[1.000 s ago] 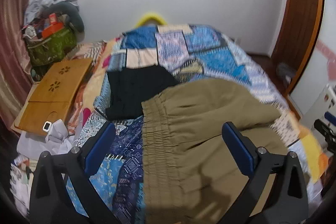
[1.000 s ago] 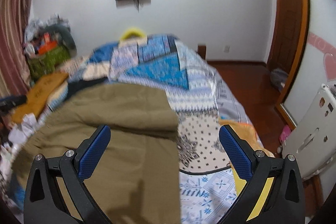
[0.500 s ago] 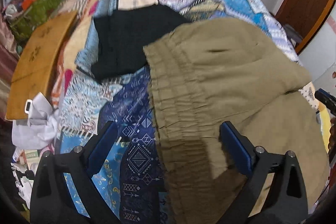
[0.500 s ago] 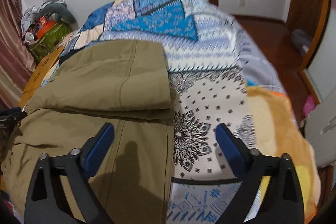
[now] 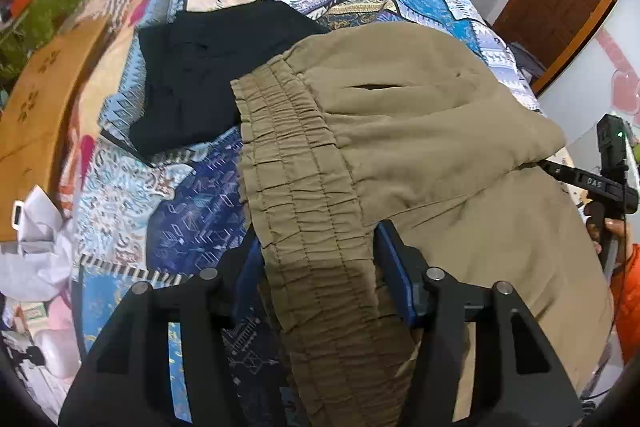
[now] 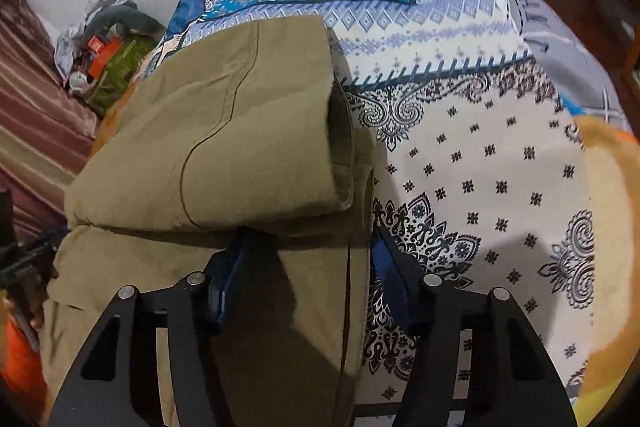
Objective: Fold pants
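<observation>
Dim, soft indoor light; heavy fisheye bending and dark vignette at edges, right wrist view slightly motion-blurred

A bed [image 5: 192,211] in a patchwork cover carries olive pants [image 5: 420,131], folded over, near its foot edge, overlapping a black, perhaps folded, garment [image 5: 208,67].

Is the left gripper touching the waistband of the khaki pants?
Touching. The left wrist view shows the left gripper with both blue pads pressed against the gathered elastic waistband of the khaki pants, the fabric bunched between them.
</observation>
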`<state>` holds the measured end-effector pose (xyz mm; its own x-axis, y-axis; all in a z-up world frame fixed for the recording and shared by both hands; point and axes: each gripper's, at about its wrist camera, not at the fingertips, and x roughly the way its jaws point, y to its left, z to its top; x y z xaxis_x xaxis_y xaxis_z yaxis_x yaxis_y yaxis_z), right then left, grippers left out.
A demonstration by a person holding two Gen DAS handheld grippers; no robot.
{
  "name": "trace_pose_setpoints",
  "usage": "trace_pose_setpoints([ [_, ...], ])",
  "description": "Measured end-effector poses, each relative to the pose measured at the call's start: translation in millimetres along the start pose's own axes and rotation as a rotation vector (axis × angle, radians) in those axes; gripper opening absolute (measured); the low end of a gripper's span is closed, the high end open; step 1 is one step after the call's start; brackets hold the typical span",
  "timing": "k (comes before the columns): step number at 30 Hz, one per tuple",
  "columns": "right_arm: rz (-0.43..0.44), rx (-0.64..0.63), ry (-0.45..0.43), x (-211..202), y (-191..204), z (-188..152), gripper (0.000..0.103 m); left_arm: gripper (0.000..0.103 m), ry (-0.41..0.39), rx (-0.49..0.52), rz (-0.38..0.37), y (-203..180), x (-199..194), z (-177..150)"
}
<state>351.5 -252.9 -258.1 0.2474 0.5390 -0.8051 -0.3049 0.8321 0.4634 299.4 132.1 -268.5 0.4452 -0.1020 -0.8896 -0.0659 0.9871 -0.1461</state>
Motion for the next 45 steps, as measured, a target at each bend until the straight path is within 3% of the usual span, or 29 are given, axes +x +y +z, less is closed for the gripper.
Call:
trace_pose_setpoints([
  [3,-0.023,0.01,0.002,-3,1,-4,0.025,0.054,-0.003,0.008,0.019,4,0,4],
  [5,-0.045,0.002,0.003,-3,3,-6,0.015,0.055,-0.011,0.032,0.047,3,2,5],
  [8,-0.094,-0.042,-0.001,-5,12,-9,0.01,0.055,-0.023,0.084,0.107,-2,7,8],
  [10,-0.139,-0.07,-0.008,-5,17,-7,0.01,0.055,-0.008,0.089,0.096,0,8,11],
  [15,-0.203,-0.14,-0.042,-20,28,-7,0.022,0.056,0.008,0.082,0.054,5,-2,12],
  [16,-0.199,-0.147,-0.051,-24,29,-7,0.029,0.056,-0.001,0.09,0.061,4,-6,12],
  [18,-0.186,-0.149,-0.101,-35,33,-3,0.055,0.057,-0.03,0.12,0.078,1,-14,14],
  [19,-0.177,-0.151,-0.132,-42,34,-2,0.058,0.058,-0.039,0.129,0.081,0,-17,15],
  [21,-0.166,-0.17,-0.181,-51,40,3,0.06,0.072,-0.052,0.133,0.082,1,-19,20],
  [24,-0.187,-0.163,-0.219,-53,40,15,0.061,0.08,-0.053,0.101,0.076,6,-12,31],
  [26,-0.224,-0.129,-0.211,-44,33,25,0.061,0.083,-0.007,0.087,0.069,10,2,39],
  [29,-0.15,-0.077,-0.152,-28,25,32,0.06,0.083,0.054,0.051,0.026,17,22,47],
  [31,-0.109,-0.065,-0.124,-18,23,32,0.054,0.083,0.068,0.015,-0.017,21,28,50],
  [33,-0.083,-0.078,-0.09,-7,27,31,0.038,0.081,0.071,0.007,-0.038,20,32,49],
  [34,-0.093,-0.084,-0.07,0,28,31,0.035,0.079,0.069,0.012,-0.042,18,33,49],
  [36,-0.094,-0.107,-0.05,6,34,24,0.012,0.063,0.06,0.041,-0.057,11,31,46],
  [41,-0.118,-0.162,-0.093,-3,47,28,0.007,0.049,-0.042,0.192,0.132,-18,15,42],
  [45,-0.124,-0.225,-0.153,-23,60,34,0.005,0.041,-0.113,0.268,0.225,-31,3,41],
])
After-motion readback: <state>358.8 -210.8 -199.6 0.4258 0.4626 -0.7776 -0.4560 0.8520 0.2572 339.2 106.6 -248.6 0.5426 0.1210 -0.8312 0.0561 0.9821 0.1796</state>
